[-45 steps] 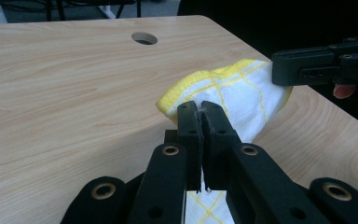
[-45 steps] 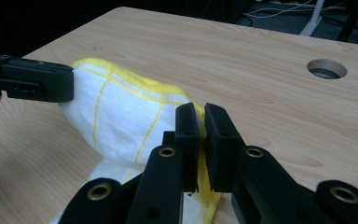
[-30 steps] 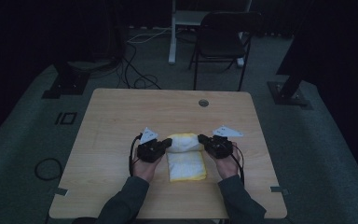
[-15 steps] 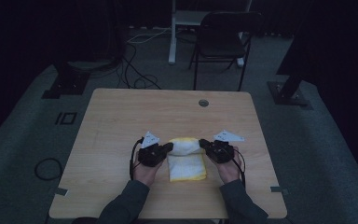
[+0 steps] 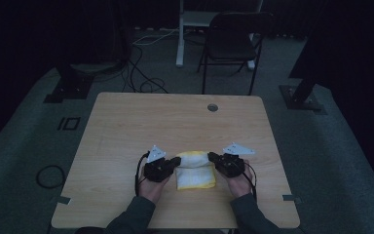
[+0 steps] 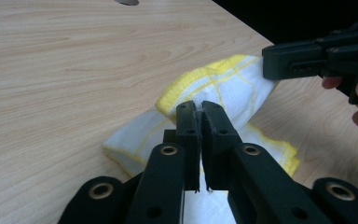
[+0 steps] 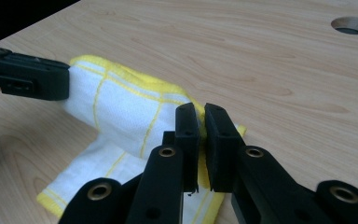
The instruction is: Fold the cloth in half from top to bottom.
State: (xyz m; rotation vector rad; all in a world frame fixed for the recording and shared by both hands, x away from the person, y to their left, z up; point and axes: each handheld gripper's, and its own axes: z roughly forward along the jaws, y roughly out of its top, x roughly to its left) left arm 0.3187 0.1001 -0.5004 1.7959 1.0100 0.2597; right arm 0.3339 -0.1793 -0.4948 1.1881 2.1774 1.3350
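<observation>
We see the left tool (image 6: 199,106) pinching a fold of the white, yellow-edged cloth (image 5: 194,169), its jaws having just eased apart slightly with fabric still between them. At three o'clock across the cloth, the right tool (image 7: 202,112) clamps the opposite fold. The cloth is lifted between them, its lower part lying on the wooden surface (image 5: 175,122) near the six o'clock edge.

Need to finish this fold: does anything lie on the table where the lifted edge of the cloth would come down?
Nothing visible does. Both grippers, left and right, pinch the cloth's far edge; its lower layer and the table around it lie bare.
</observation>
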